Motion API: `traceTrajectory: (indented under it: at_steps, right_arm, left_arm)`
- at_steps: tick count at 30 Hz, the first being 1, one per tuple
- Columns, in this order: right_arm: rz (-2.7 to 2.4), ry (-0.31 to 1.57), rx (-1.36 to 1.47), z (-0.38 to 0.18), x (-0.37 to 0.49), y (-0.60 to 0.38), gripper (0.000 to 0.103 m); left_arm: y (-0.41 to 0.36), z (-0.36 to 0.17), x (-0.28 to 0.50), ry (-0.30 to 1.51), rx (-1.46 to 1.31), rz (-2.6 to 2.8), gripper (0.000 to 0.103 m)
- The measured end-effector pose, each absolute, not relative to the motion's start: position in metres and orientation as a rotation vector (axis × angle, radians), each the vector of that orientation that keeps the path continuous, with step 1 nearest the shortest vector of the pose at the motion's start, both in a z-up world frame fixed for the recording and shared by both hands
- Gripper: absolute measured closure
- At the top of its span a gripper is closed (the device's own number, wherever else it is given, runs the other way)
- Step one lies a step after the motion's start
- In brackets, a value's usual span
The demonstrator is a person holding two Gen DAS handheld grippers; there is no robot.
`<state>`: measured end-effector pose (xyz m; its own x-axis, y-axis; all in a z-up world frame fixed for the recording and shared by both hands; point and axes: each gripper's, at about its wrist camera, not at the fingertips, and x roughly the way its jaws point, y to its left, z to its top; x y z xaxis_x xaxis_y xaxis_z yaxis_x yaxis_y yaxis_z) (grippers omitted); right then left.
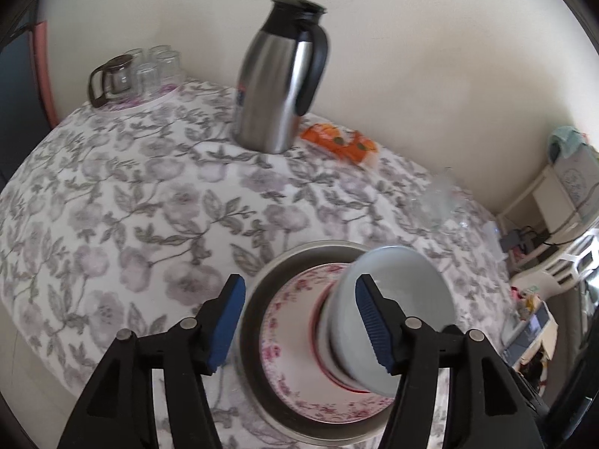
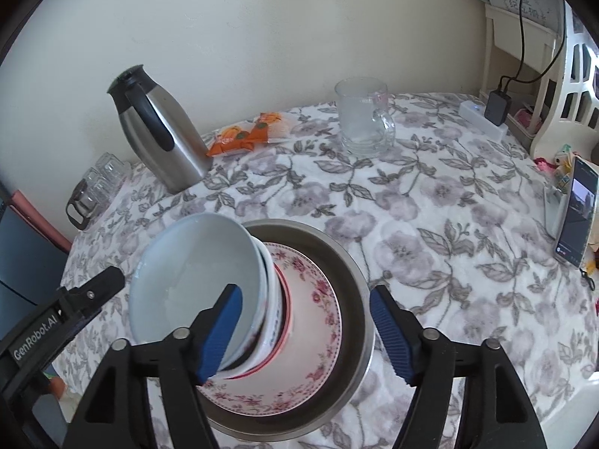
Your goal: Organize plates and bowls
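Stacking looks close to finished: one nested pile stands on the desk (image 2: 430, 224), with a metal pan (image 2: 348, 258) at the bottom, a floral plate (image 2: 318, 321) inside it, and a column of bowls on the plate, topped by a pale blue bowl (image 2: 194, 273). No other loose plate or bowl shows on the cloth in either view, so by my reading little remains beyond backing the tools away; more crockery may lie out of sight.

Left hand-held gripper (image 1: 299, 321): jaws apart, one blue pad beside the pan's outer wall, the other in front of the pale blue bowl, neither pressing on anything as far as I can see. Right hand-held gripper (image 2: 305, 331): jaws apart likewise, straddling the bowl column and plate, holding nothing.

Materials:
- Pan: dull brushed metal, round, with a raised wall.
- Plate: glazed white ceramic, pink rose border, shallow.
- Top bowl: smooth glossy glaze, deep and round; lower bowls show a red band and dark markings, and the column leans.
- Desk cloth: soft, fleecy, grey leaf-and-flower print.
- Beyond the pan: steel thermos jug (image 2: 161, 127) with black handle, clear glass mug (image 2: 361, 116), crinkled orange packet (image 2: 247, 134).
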<state>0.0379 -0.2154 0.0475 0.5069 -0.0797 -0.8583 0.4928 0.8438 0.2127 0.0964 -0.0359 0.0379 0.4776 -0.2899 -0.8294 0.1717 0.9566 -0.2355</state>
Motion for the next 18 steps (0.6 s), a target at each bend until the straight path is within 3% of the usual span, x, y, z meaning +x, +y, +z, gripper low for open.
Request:
traceTrajectory:
  at_steps: [3, 10, 18]
  right_arm:
    - [-0.369, 1.000, 0.458, 0.046, 0.037, -0.215, 0.022]
    - [-0.377, 0.999, 0.417, 0.048, 0.032, -0.210, 0.001]
    - [-0.388, 0.992, 0.411, 0.049, 0.022, -0.206, 0.000]
  left_arm:
    - [-0.032, 0.033, 0.098, 1.045, -0.106, -0.239, 0.025]
    - [-0.022, 0.032, 0.097, 1.028, -0.102, -0.178, 0.014]
    - [-0.011, 0.029, 0.095, 1.045, -0.089, -0.125, 0.014]
